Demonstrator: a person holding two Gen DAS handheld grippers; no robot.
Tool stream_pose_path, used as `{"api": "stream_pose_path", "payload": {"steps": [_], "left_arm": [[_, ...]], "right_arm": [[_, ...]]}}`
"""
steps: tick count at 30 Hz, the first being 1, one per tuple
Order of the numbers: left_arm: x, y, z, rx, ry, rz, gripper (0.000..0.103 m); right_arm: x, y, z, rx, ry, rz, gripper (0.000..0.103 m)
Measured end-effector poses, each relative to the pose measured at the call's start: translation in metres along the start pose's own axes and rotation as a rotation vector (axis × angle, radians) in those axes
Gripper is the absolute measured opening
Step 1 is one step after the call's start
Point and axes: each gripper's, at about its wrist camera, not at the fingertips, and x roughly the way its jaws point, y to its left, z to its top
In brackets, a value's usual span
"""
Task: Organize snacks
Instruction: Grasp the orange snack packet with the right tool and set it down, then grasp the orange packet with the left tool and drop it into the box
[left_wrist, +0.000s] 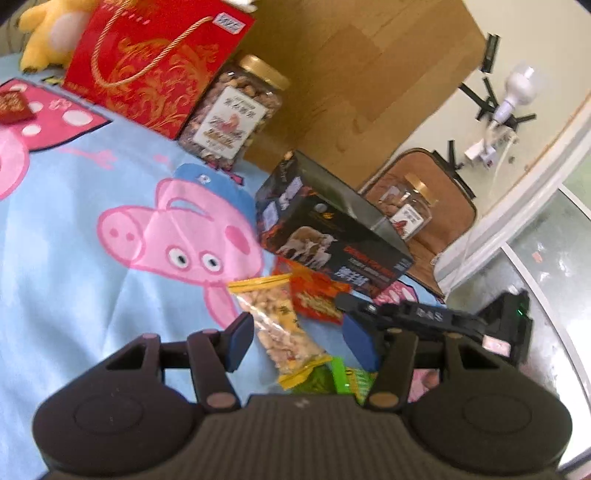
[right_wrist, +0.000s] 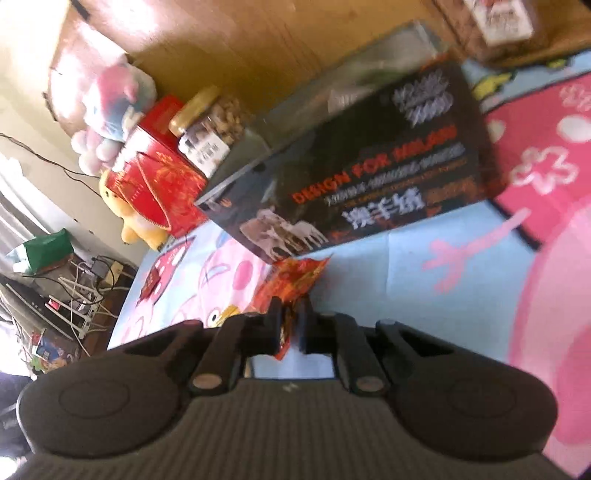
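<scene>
My left gripper (left_wrist: 301, 341) is open, its jaws on either side of a clear yellow-trimmed nut packet (left_wrist: 277, 328) lying on the blue cartoon sheet (left_wrist: 74, 277). A green packet (left_wrist: 332, 380) lies under its near end. My right gripper (right_wrist: 290, 325) is shut on a red snack packet (right_wrist: 291, 280), just in front of a black box (right_wrist: 351, 173). In the left wrist view the right gripper (left_wrist: 351, 301) reaches in from the right onto the red packet (left_wrist: 314, 295), next to the black box (left_wrist: 332, 229).
A red gift box (left_wrist: 155, 62) and a nut jar with gold lid (left_wrist: 236, 114) stand at the back against a wooden headboard (left_wrist: 351, 74). A second jar (left_wrist: 410, 206) sits on a brown chair. A yellow plush toy (left_wrist: 48, 29) sits far left.
</scene>
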Motion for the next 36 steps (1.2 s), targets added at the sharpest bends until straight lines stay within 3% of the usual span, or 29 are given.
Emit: {"api": "stream_pose_path", "payload": {"steps": [5, 9, 11, 12, 13, 14, 17, 21, 24, 27, 30, 33, 35, 36], "left_arm": [[0.021, -0.025, 0.003, 0.035, 0.043, -0.072, 0.055], [0.059, -0.055, 0.001, 0.054, 0.136, -0.139, 0.059], [0.076, -0.07, -0.002, 0.084, 0.172, -0.157, 0.066], [0.083, -0.075, -0.005, 0.091, 0.183, -0.152, 0.074], [0.089, -0.079, -0.008, 0.091, 0.191, -0.14, 0.081], [0.095, -0.082, -0.01, 0.088, 0.199, -0.13, 0.081], [0.114, -0.09, -0.017, 0.097, 0.244, -0.119, 0.081], [0.132, -0.099, -0.021, 0.118, 0.282, -0.106, 0.081], [0.148, -0.106, -0.022, 0.145, 0.315, -0.107, 0.081], [0.16, -0.11, -0.025, 0.174, 0.331, -0.117, 0.08], [0.163, -0.111, -0.027, 0.185, 0.325, -0.131, 0.08], [0.164, -0.112, -0.028, 0.19, 0.321, -0.146, 0.08], [0.165, -0.114, -0.03, 0.187, 0.329, -0.147, 0.073], [0.164, -0.116, -0.031, 0.193, 0.328, -0.14, 0.062]], "right_arm": [[-0.056, -0.02, -0.012, 0.031, -0.108, 0.035, 0.009], [-0.09, -0.061, -0.017, 0.238, -0.118, 0.129, 0.008], [-0.103, -0.084, -0.021, 0.364, -0.13, 0.202, 0.007], [-0.108, -0.092, -0.022, 0.408, -0.135, 0.23, 0.007], [-0.11, -0.098, -0.023, 0.436, -0.14, 0.246, 0.007], [-0.113, -0.1, -0.023, 0.434, -0.149, 0.223, 0.007], [-0.131, -0.082, -0.025, 0.188, -0.218, -0.04, 0.012], [-0.138, -0.076, -0.031, 0.071, -0.196, -0.063, 0.017], [-0.141, -0.056, -0.035, -0.142, -0.175, -0.139, 0.051], [-0.141, -0.055, -0.039, -0.196, -0.145, -0.105, 0.051], [-0.128, -0.064, -0.042, -0.194, -0.132, -0.14, 0.051], [-0.119, -0.064, -0.041, -0.184, -0.161, -0.127, 0.051], [-0.116, -0.06, -0.04, -0.185, -0.169, -0.128, 0.052], [-0.119, -0.057, -0.043, -0.195, -0.171, -0.129, 0.052]]}}
